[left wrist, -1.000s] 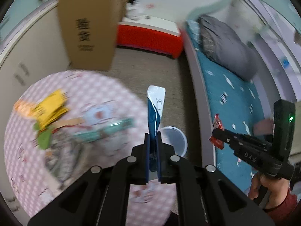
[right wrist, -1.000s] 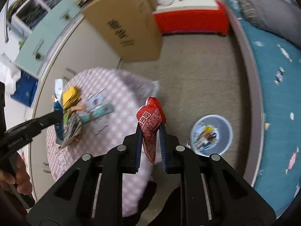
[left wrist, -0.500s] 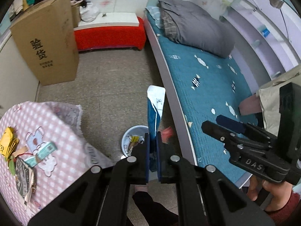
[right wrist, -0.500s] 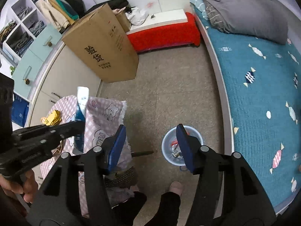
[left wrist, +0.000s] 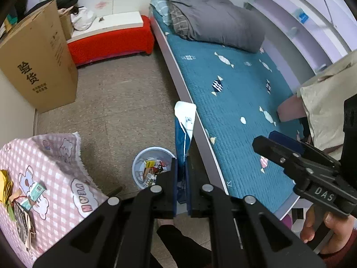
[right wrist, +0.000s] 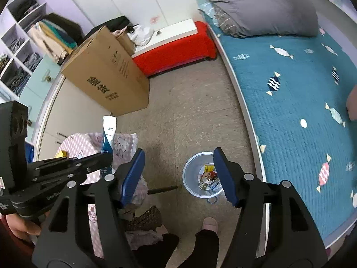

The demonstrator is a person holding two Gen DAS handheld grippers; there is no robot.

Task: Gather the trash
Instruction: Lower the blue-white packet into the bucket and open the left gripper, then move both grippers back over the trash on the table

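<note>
My left gripper (left wrist: 180,163) is shut on a tall blue and white wrapper (left wrist: 184,122), which stands upright between the pads, just right of a small pale blue bin (left wrist: 136,167) on the floor. My right gripper (right wrist: 178,154) hangs above the same bin (right wrist: 186,174); its jaws are opening and nothing is between them. The bin holds several pieces of trash, one of them red. In the right wrist view the left gripper (right wrist: 107,156) shows with the wrapper (right wrist: 109,129). More trash (left wrist: 20,201) lies on the pink checked table (left wrist: 44,156).
A big cardboard box (left wrist: 38,67) stands on the floor at the back left, a red bench (left wrist: 111,42) behind it. The teal bed (left wrist: 234,93) runs along the right. The person's slippered foot (right wrist: 208,223) is close in front of the bin.
Both views swung from the table to the floor and the bin. My right gripper opened and the red wrapper left it. The left gripper kept its hold on the blue and white wrapper.
</note>
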